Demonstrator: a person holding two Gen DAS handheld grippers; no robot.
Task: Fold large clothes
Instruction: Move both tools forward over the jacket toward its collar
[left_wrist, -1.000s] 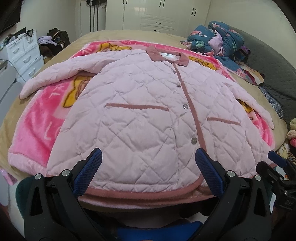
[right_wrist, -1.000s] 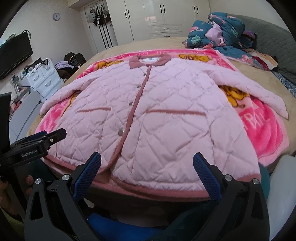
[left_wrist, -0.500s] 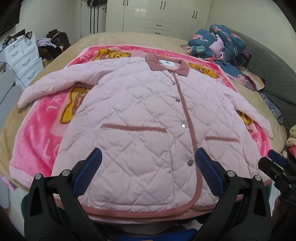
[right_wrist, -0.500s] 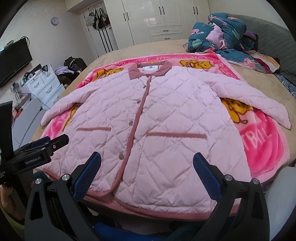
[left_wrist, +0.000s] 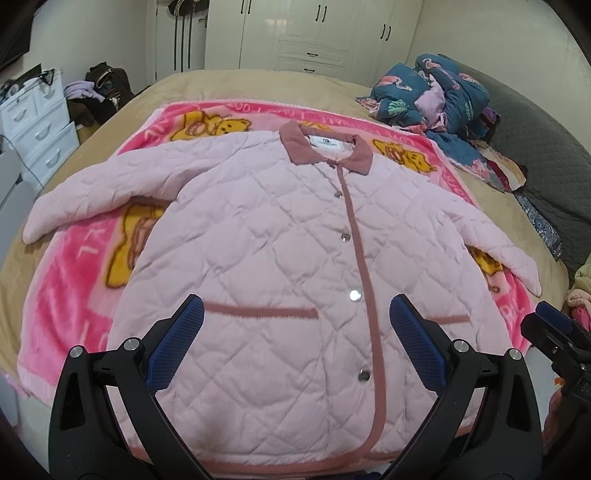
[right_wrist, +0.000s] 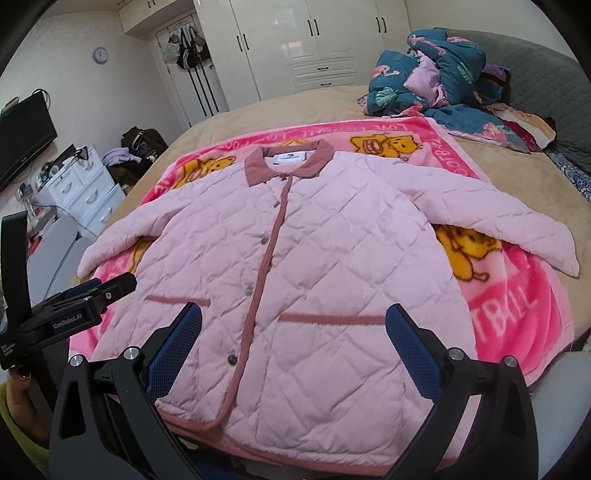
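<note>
A pale pink quilted jacket (left_wrist: 266, 258) with diamond stitching, dusty-rose piping and snap buttons is seen laid face up on a fluffy pink cartoon-bear blanket (left_wrist: 66, 295) at the near edge of the tan bed (left_wrist: 229, 85). Its long axis is pointed from the near hem to the collar (left_wrist: 325, 147), toward the far edge, with both sleeves spread sideways. The left gripper (left_wrist: 295, 339) is held above the hem, blue-padded fingers (left_wrist: 173, 347) spread wide and empty; the right gripper (right_wrist: 293, 343) is likewise held spread. Compared with a second ago, both have been raised and carried further over the jacket.
</note>
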